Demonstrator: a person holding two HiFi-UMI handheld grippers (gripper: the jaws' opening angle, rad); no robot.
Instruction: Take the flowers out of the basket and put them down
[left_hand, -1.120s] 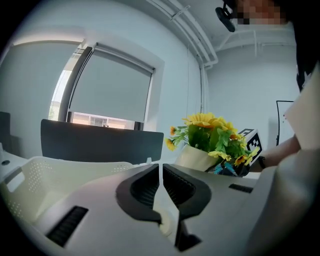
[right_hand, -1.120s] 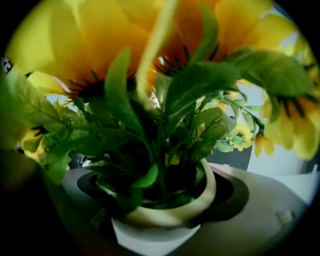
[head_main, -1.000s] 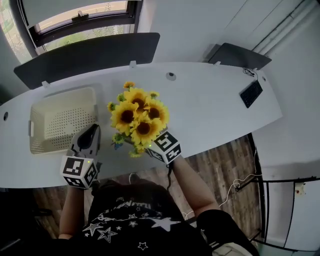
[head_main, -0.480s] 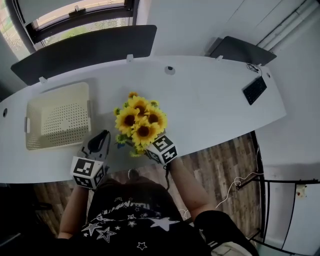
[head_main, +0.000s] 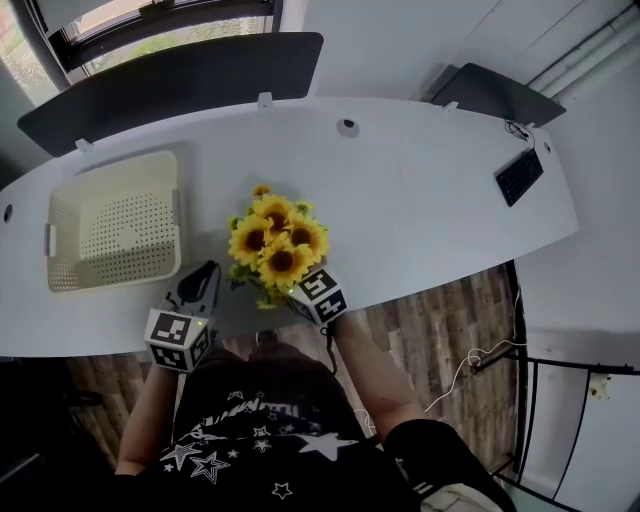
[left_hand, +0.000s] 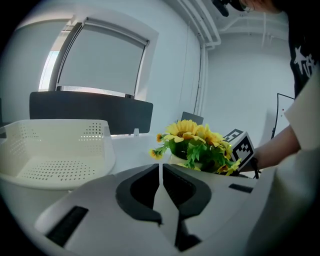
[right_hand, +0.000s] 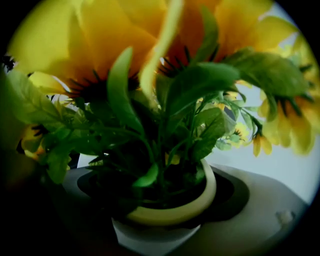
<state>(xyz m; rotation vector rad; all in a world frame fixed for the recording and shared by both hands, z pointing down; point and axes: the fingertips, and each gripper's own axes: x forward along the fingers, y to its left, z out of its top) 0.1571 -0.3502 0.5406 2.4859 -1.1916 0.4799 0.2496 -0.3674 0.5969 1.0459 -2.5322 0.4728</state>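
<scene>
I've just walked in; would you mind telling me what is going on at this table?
A person is working with a hand-held claw in each hand. The right claw is shut on the pale pot of a bunch of sunflowers, holding it at the near edge of the white table. Whether the pot touches the table cannot be told. The left claw is shut and empty beside the flowers. The cream basket sits empty further left.

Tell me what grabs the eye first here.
The bright yellow sunflowers stand out first. They sit in a cream pot clamped in the right gripper, near the front edge of the white desk. Next come the empty perforated basket at the desk's left, and the left gripper, shut on nothing, left of the flowers.
</scene>
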